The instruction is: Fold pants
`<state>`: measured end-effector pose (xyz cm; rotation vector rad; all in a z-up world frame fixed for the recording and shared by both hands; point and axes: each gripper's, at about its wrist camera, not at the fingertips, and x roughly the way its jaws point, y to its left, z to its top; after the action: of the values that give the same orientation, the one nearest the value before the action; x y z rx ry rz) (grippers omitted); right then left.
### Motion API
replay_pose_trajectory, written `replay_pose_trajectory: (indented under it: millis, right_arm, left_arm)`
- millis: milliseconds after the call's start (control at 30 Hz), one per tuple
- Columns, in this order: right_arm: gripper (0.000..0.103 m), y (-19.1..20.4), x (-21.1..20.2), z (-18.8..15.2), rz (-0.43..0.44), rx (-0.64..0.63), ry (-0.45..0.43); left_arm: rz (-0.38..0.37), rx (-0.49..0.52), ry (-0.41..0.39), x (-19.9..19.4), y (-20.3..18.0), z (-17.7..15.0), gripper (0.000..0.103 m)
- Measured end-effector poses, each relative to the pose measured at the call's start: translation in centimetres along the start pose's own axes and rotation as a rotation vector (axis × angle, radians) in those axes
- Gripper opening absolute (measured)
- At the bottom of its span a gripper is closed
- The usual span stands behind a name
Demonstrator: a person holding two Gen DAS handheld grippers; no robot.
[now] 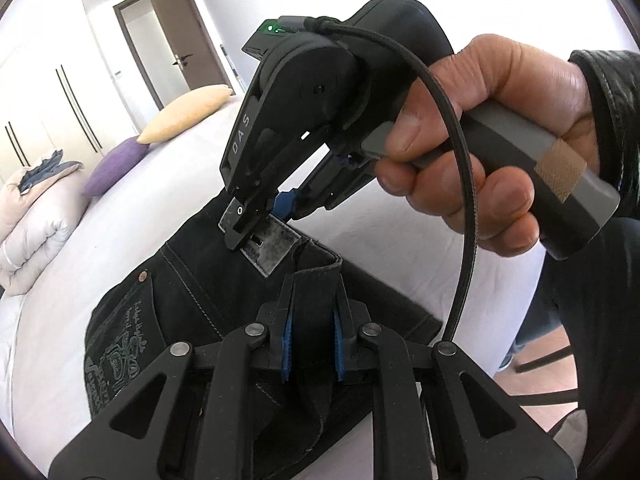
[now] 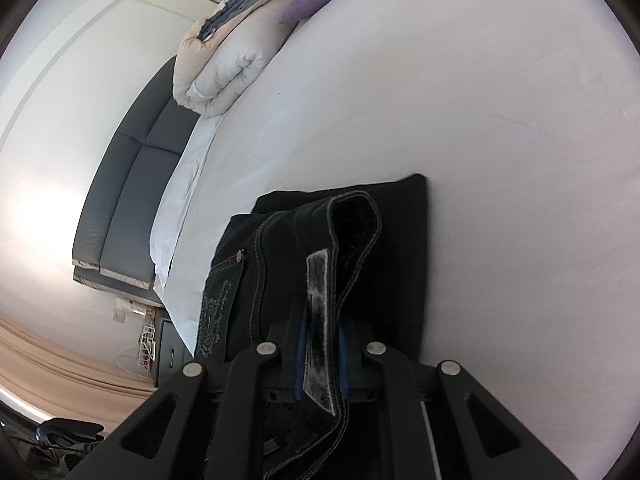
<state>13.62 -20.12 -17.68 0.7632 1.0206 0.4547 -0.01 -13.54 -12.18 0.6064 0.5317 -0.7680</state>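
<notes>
Black jeans (image 1: 192, 292) lie folded on a white bed (image 1: 120, 224), with a grey waistband patch (image 1: 276, 246) and an embroidered back pocket (image 1: 116, 356). My left gripper (image 1: 313, 344) is shut on the jeans' waistband. My right gripper (image 1: 264, 220), seen in the left wrist view, is shut on the waistband at the patch. In the right wrist view my right gripper (image 2: 320, 360) pinches the waistband and patch (image 2: 320, 320); the folded jeans (image 2: 384, 216) stretch ahead on the bed (image 2: 500, 160).
A purple pillow (image 1: 116, 168) and a yellow pillow (image 1: 184, 114) lie on the bed. A folded duvet (image 1: 32, 224) sits at the left. A dark headboard (image 2: 124, 200) and nightstand (image 2: 168, 356) show in the right wrist view. An open door (image 1: 172, 36) stands behind.
</notes>
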Motion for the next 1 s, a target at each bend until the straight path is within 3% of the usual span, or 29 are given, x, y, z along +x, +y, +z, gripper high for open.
replay_pose_trajectory:
  millis: [267, 333, 400, 500, 533, 567, 633, 700, 800, 833, 867, 900, 1000]
  right_arm:
    - [0.013, -1.2, -0.3, 0.0, 0.000, 0.031, -0.014]
    - [0.014, -2.3, 0.2, -0.5, 0.017, 0.055, -0.006]
    - [0.017, -3.3, 0.0, -1.1, 0.078, 0.100, -0.022]
    - [0.025, -3.5, -1.2, -1.8, 0.100, 0.122, -0.055]
    - [0.026, -3.3, -1.7, -2.0, 0.088, 0.124, -0.067]
    - [0.028, -3.3, -2.3, -2.2, 0.077, 0.130, -0.078]
    - [0.032, -3.0, -3.9, -2.6, 0.024, 0.142, -0.118]
    - [0.029, -2.1, -5.2, -3.1, 0.024, 0.122, -0.143]
    - [0.013, 0.7, -5.9, -4.0, 0.067, 0.047, -0.137]
    - [0.012, 1.8, -5.6, -4.4, 0.075, 0.018, -0.121]
    - [0.011, 2.5, -5.1, -4.7, 0.076, 0.001, -0.105]
    - [0.010, 3.1, -4.4, -5.0, 0.068, -0.016, -0.082]
    - [0.010, 3.0, -2.2, -5.7, 0.028, 0.001, -0.027]
  left_arm:
    - [-0.030, -0.008, 0.024, 1.6, -0.6, 0.6, 0.014]
    - [-0.041, -0.041, 0.034, 1.8, 3.6, 0.1, 0.017]
    - [-0.060, -0.069, 0.044, 1.6, 3.9, 0.2, 0.020]
    - [-0.147, -0.135, 0.061, 0.3, 5.6, 0.6, 0.030]
    - [-0.173, -0.169, 0.055, -0.3, 6.3, 0.5, 0.038]
    - [-0.188, -0.207, 0.048, -1.1, 7.1, 0.5, 0.058]
    - [-0.183, -0.272, 0.014, -2.5, 9.3, 0.1, 0.067]
    - [-0.179, -0.339, -0.008, -3.7, 11.9, -0.3, 0.067]
    - [-0.142, -0.425, -0.018, -4.3, 16.0, -2.1, 0.067]
    - [-0.129, -0.441, -0.013, -3.9, 17.2, -2.6, 0.058]
    - [-0.134, -0.457, 0.002, -2.9, 19.1, -3.0, 0.039]
    - [-0.139, -0.494, 0.030, -1.3, 20.9, -3.3, 0.031]
    - [-0.178, -0.644, 0.131, 1.9, 27.4, -6.0, 0.020]
